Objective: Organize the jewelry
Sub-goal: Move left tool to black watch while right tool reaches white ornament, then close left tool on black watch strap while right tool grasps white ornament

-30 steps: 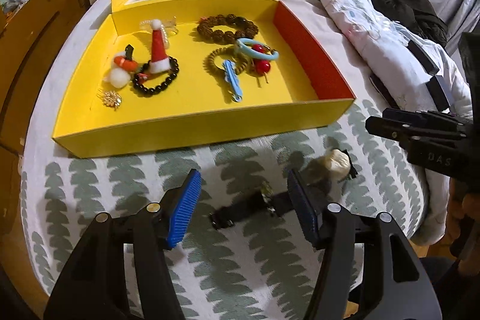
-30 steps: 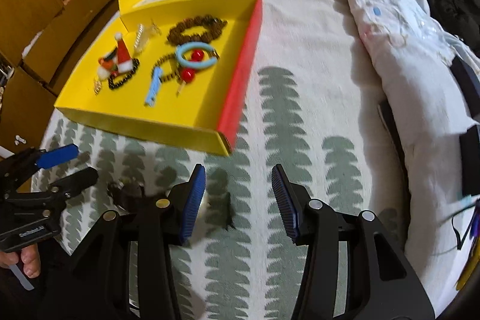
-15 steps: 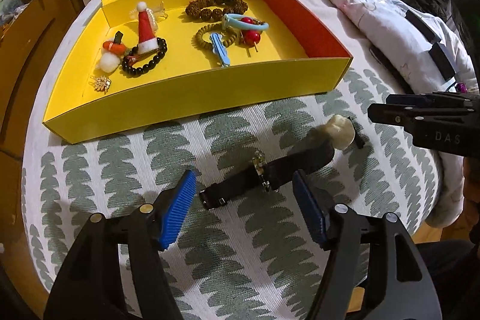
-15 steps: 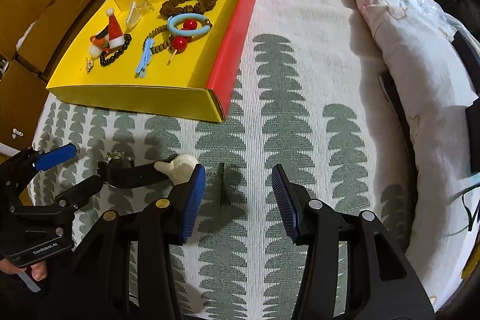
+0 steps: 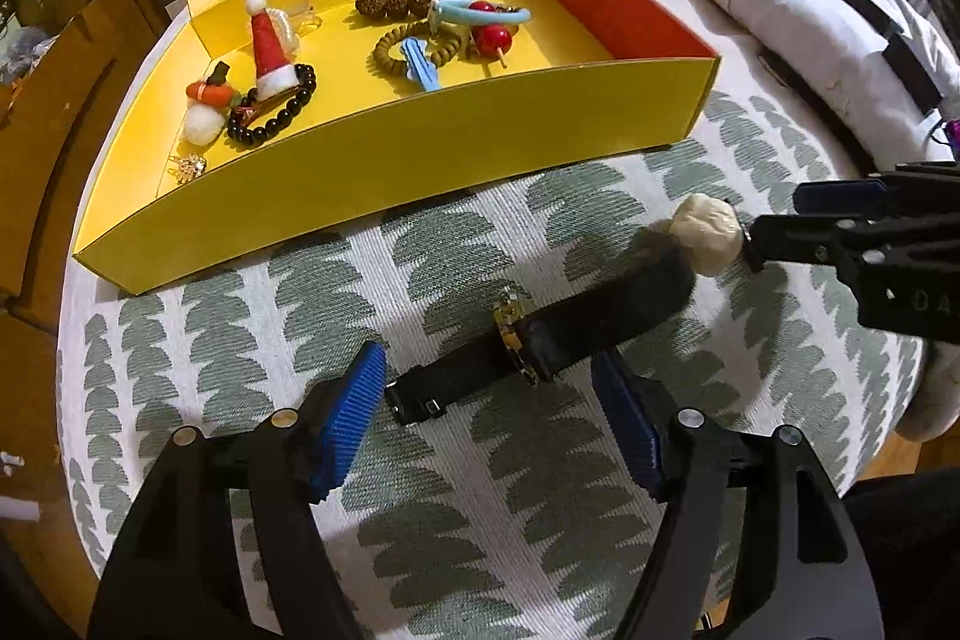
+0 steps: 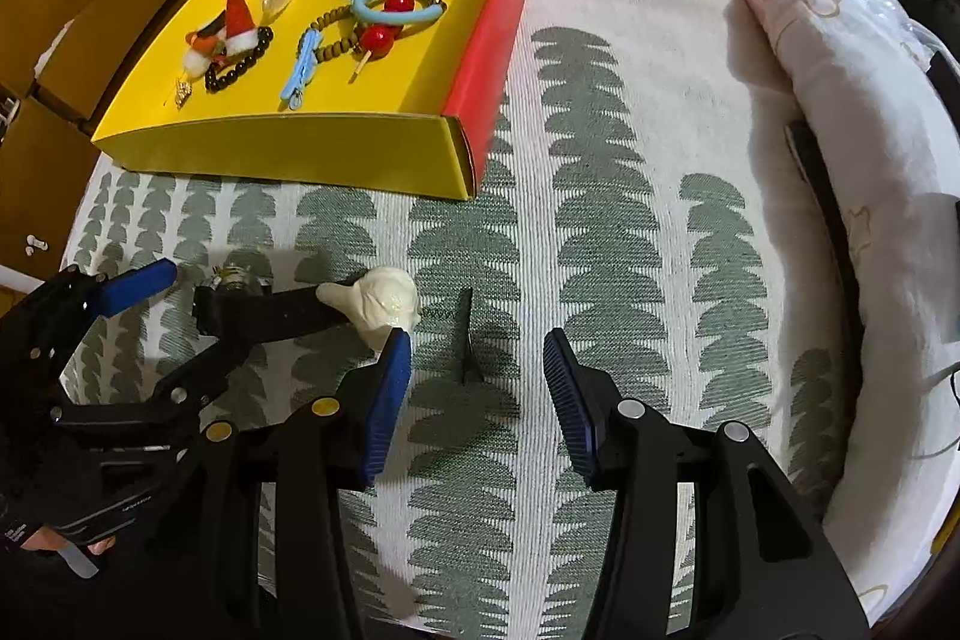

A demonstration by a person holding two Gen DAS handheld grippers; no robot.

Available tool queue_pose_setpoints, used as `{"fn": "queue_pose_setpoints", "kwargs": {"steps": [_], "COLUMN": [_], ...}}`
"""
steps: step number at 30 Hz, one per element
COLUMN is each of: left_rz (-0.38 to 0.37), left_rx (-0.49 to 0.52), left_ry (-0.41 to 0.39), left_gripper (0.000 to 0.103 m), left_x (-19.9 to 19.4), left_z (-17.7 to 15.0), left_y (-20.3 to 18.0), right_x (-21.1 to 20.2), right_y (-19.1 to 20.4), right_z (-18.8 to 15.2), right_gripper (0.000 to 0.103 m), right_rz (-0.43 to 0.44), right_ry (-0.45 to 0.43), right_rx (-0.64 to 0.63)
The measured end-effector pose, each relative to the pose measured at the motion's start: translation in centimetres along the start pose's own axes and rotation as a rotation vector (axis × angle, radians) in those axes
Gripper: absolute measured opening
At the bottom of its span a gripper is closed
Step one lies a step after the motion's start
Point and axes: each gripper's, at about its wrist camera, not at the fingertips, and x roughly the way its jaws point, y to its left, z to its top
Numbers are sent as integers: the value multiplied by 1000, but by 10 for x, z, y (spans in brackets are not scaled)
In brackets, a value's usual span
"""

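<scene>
Two hand-held black grippers with blue ribbed pads are hovering over the near edge of a bed covered in a white spread printed with green leaf shapes (image 5: 456, 490), where the last loose pieces are lying. The left gripper (image 5: 489, 418) is straddling a black strap with a gold-coloured buckle (image 5: 540, 346), its jaws opening wider with the strap lying between the pads but not yet touched. The right gripper (image 6: 477, 400) is standing released and empty over a small black hair clip (image 6: 467, 340), with a cream-white carved figurine (image 6: 381, 307) just beside its left pad, at the strap's far end. Behind them, toward the middle of the bed, an open yellow cardboard box with a red side wall (image 5: 420, 142) is already holding bead bracelets, a blue hair clip, red berries and a tiny felt Santa hat. The strap looks light and floppy, likely to droop from either side of a pinch, so the stiffer stretch beside the buckle seems the surest hold. The thin clip will probably be slippery and hard to lift off the weave.
</scene>
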Motion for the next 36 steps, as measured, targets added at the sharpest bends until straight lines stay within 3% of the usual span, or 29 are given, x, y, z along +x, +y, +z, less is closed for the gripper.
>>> {"fn": "queue_pose_setpoints", "kwargs": {"steps": [19, 22, 25, 28, 36], "left_rz": [11, 4, -9, -16, -59], "left_rx": [-63, -74, -80, -80, -58], "left_ry": [29, 34, 35, 36, 38], "left_gripper": [70, 65, 57, 52, 27], "left_x": [24, 27, 27, 28, 24], "left_z": [15, 16, 17, 17, 15], "left_y": [3, 5, 6, 6, 2], "right_x": [19, 23, 25, 27, 24], "right_y": [16, 18, 19, 17, 10], "right_z": [-2, -1, -1, -1, 1], "right_gripper": [46, 40, 24, 16, 11], "right_rz": [50, 43, 32, 21, 30], "right_ry": [20, 17, 13, 17, 19], "right_rx": [-47, -55, -65, -64, -49]}}
